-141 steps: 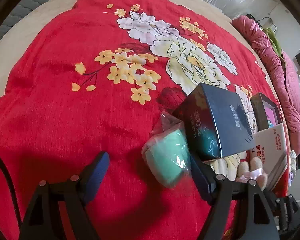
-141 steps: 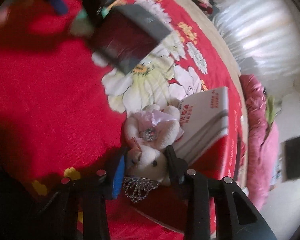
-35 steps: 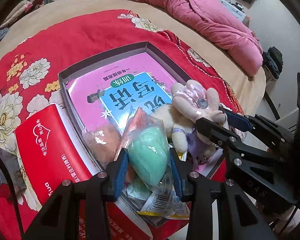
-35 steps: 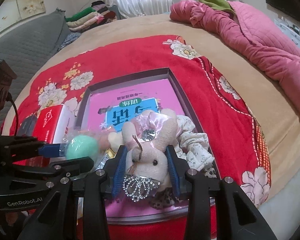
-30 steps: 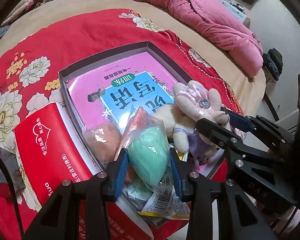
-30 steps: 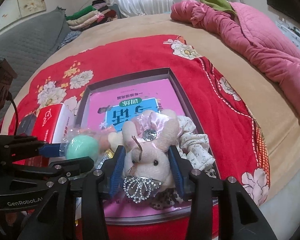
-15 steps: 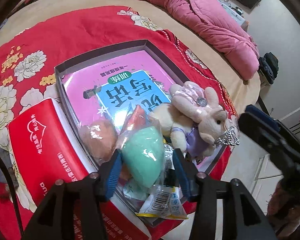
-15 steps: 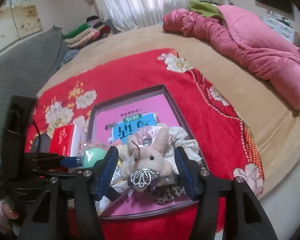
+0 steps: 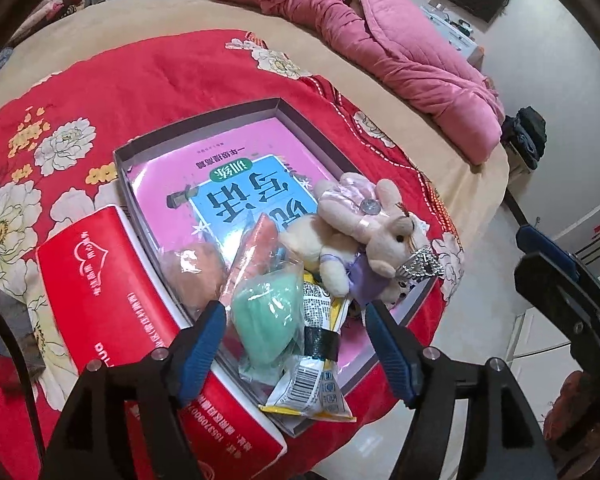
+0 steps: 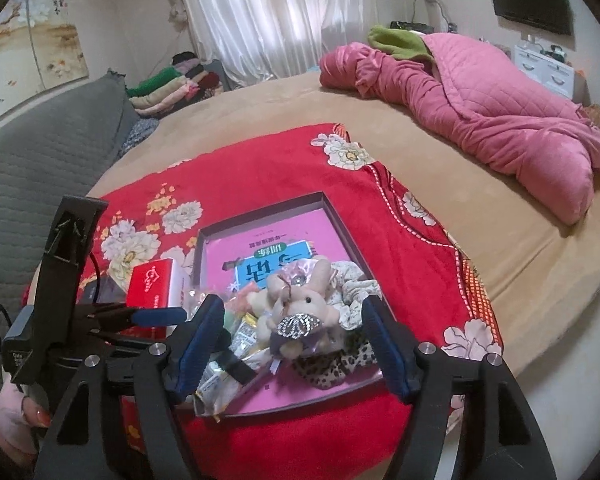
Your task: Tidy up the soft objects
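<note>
With plush rabbit (image 10: 300, 300) and bagged green sponge (image 9: 266, 320) lying in the shallow box (image 9: 204, 138), left gripper (image 9: 294, 344) and right gripper (image 10: 292, 344) gape empty; placing step judged done, next pick elsewhere.

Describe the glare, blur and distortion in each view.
Left wrist: sharp; glare streaks on the bagged green sponge and on the pink book; the bed bows under fisheye. Right wrist: curtains blown out by backlight, the bunny slightly soft, the edges curved.

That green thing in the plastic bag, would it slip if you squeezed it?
Probably somewhat: the green sponge sits in glossy, crinkled wrap, which likely slides. It looks soft and light, so it should squash rather than break. Its rounded egg shape might roll.
</note>
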{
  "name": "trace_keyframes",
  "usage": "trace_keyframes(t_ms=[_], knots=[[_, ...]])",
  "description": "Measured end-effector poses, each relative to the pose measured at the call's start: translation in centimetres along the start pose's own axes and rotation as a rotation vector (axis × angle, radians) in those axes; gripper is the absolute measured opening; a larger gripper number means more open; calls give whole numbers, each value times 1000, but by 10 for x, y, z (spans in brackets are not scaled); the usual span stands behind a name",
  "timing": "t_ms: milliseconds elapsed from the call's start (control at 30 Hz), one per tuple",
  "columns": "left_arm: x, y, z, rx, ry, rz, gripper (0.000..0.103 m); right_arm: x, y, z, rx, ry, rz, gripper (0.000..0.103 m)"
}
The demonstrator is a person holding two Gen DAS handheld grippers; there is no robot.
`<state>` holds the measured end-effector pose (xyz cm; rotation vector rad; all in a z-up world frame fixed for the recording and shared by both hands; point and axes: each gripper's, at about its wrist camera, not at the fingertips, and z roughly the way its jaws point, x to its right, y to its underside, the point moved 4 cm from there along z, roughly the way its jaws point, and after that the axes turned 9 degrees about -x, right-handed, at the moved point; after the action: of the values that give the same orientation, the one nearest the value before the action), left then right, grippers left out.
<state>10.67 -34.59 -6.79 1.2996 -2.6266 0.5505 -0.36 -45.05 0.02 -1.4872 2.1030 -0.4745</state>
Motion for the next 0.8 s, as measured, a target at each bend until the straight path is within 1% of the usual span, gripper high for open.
trace_keyframes(t_ms=[133,267,367,433,600,700,800], knots=[[-2,5,-11,22,6,-8,72,-3,2,-6,7,1,13,74],[-3,14,-26,53,5,-11,76,-12,7,-16,17,15,-1,75],[-2,21,-37,76,-13,-3,78,-20,10,-22,25,35,-21,76],[-2,25,-44,93,-25,-2,83,-25,11,-25,33,38,-21,76],[-2,34,-60,129,-66,-1,83,-31,14,-30,44,50,-10,76],[-5,38,-67,150,-95,-22,84,-32,17,-38,74,77,1,76],[-11,46,-77,178,-122,-47,85,-34,21,-45,96,82,31,76]])
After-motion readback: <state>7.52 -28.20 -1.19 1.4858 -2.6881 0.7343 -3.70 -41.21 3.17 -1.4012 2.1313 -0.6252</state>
